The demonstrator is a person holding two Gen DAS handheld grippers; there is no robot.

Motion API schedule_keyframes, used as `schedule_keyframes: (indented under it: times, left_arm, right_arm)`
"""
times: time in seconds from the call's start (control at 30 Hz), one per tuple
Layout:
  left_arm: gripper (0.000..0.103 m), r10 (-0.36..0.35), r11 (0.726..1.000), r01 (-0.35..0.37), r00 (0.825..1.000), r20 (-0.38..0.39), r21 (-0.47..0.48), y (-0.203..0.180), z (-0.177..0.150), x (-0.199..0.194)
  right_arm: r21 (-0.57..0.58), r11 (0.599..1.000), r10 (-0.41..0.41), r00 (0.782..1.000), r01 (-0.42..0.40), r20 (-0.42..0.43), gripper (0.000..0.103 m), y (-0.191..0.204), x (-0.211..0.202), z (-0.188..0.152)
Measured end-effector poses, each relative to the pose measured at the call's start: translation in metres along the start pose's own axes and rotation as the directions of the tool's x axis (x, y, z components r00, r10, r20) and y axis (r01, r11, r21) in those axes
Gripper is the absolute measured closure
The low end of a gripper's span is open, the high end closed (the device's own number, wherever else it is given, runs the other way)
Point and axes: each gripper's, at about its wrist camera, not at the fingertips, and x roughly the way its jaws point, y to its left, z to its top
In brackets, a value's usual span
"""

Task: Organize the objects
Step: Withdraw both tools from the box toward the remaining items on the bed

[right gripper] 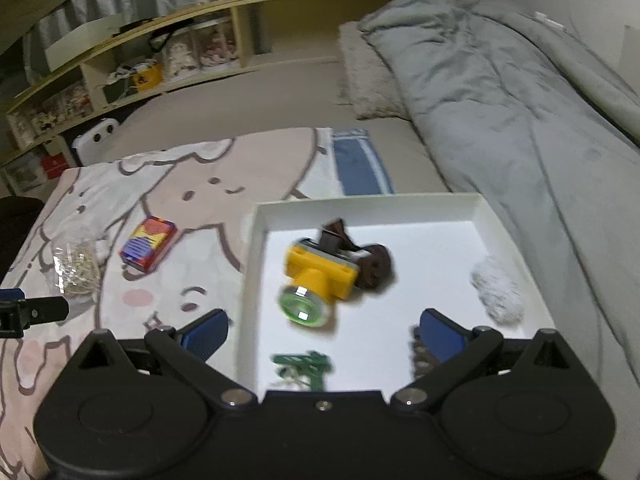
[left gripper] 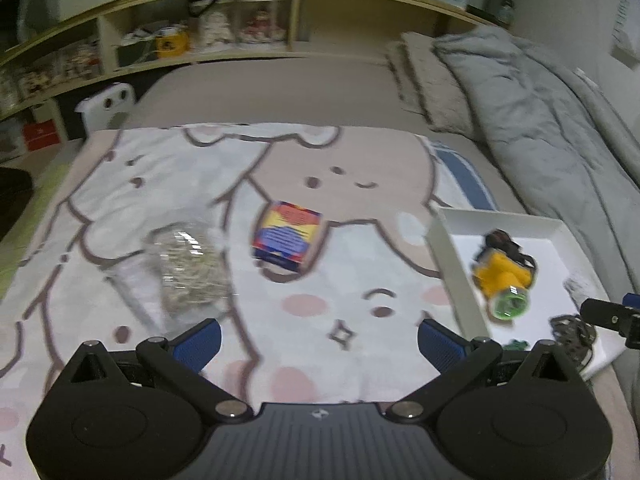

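Note:
A white tray [right gripper: 256,248] lies on a cartoon-print cloth [left gripper: 280,320] on the bed. In it are a yellow headlamp [right gripper: 316,276] with a dark strap, a grey fluffy piece [right gripper: 498,290], a green part [right gripper: 308,364] and a dark round piece [left gripper: 572,334]. On the cloth lie a red-blue-yellow small box [left gripper: 286,236] and a clear bag of rubber bands [left gripper: 188,268]. My left gripper [left gripper: 318,344] is open and empty above the cloth, short of the box and bag. My right gripper [right gripper: 322,334] is open and empty over the tray's near edge.
A grey duvet [right gripper: 500,100] and pillow [right gripper: 368,76] lie to the right of the tray. A wooden shelf unit [left gripper: 200,40] with clutter runs along the far side of the bed. A white plastic item [left gripper: 106,104] sits at the bed's left edge.

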Motion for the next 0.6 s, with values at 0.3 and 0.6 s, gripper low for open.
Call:
schedule_keyframes:
  times: [0.3,0.6]
  left_arm:
    - [0.000,0.105,0.993,-0.104,0.994,0.015,-0.063,0.054,-0.002,0.005]
    - [0.000,0.158,0.971,-0.154,0.987,0.007,-0.185,0.096,-0.007,0.024]
  right_arm:
    - [-0.028,0.996,0.087,0.996,-0.087,0.006,0.000,0.055,0.022,0.017]
    - [-0.017,0.987,0.158,0.987,-0.158,0.001,0.000,0.099,0.052,0.023]
